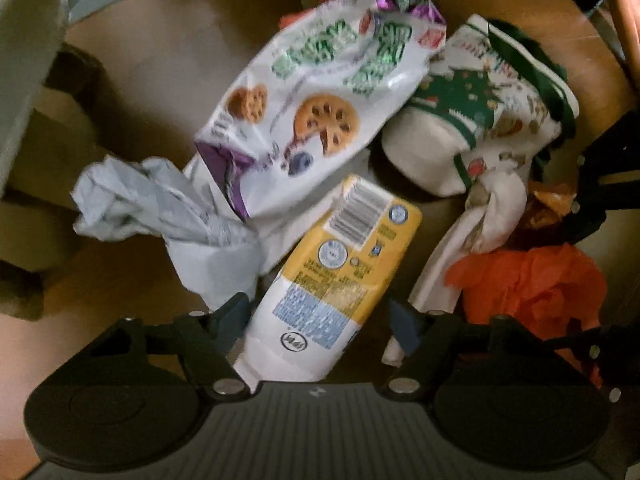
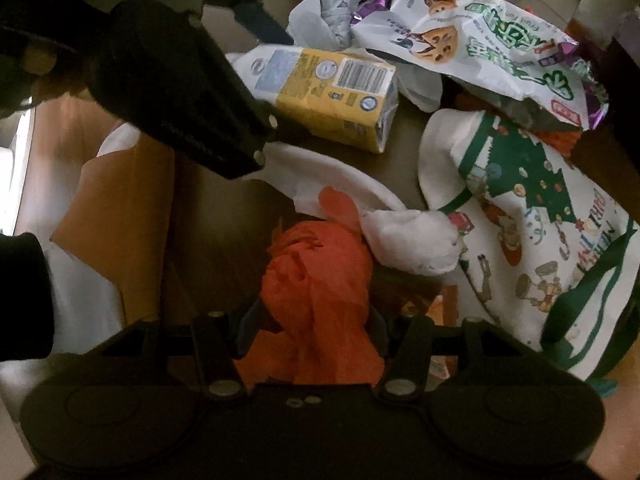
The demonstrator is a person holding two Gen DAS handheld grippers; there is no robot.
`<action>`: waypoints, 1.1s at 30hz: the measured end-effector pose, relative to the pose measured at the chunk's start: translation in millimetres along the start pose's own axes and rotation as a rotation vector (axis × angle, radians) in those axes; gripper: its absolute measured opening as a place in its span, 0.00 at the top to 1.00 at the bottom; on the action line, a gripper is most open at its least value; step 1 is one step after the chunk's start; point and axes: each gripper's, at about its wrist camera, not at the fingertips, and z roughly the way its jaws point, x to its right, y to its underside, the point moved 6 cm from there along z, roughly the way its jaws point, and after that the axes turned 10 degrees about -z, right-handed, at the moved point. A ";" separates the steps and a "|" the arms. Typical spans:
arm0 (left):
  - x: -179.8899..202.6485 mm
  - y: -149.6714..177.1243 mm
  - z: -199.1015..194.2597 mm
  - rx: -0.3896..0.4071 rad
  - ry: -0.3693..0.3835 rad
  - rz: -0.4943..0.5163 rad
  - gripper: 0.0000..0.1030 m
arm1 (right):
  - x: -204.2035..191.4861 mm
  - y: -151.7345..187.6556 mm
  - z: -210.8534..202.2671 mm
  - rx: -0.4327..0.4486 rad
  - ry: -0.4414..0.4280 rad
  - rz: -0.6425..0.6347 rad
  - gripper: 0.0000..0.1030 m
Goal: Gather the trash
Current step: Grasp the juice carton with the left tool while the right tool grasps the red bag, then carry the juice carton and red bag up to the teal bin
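A yellow and white drink carton (image 1: 340, 256) lies flat on the brown surface. My left gripper (image 1: 320, 316) points straight down over it and straddles its white end, open, with a thin gap at each pad. In the right wrist view the same carton (image 2: 332, 88) lies beside the left gripper's black body. A crumpled orange plastic bag (image 2: 320, 280) fills the space between the fingers of my right gripper (image 2: 316, 322), whose pads press on its sides. That orange bag (image 1: 532, 288) also shows at the right of the left wrist view.
A white cookie bag (image 1: 316, 108) with purple ends lies beyond the carton, crumpled grey paper (image 1: 160, 208) to its left. A Christmas-print paper cup and bag (image 2: 532, 216) and a white tissue (image 2: 416, 240) lie right of the orange bag. A cardboard flap (image 2: 120, 220) stands at the left.
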 end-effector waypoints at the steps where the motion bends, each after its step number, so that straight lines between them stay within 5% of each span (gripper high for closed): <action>1: 0.8 0.4 1.2 -0.005 0.009 -0.009 0.34 | -0.8 -0.7 1.0 0.000 -0.002 0.003 0.47; 8: 4.9 3.6 3.8 -0.002 0.026 -0.049 0.39 | -10.8 -4.0 10.7 -0.008 0.018 -0.005 0.50; 11: 5.6 6.1 3.8 -0.007 0.043 -0.068 0.41 | -14.3 -3.3 8.5 -0.006 0.021 -0.002 0.61; 14: 4.7 8.9 0.4 -0.017 0.049 -0.063 0.42 | -21.5 -0.2 5.3 0.001 0.017 0.005 0.82; 24: -6.1 26.7 -44.7 -0.021 0.062 -0.145 0.48 | -31.0 11.8 -46.0 0.073 0.046 0.057 0.85; 33: -7.0 25.9 -120.2 0.079 0.070 -0.129 0.49 | -51.3 24.5 -127.6 0.193 0.128 0.085 0.85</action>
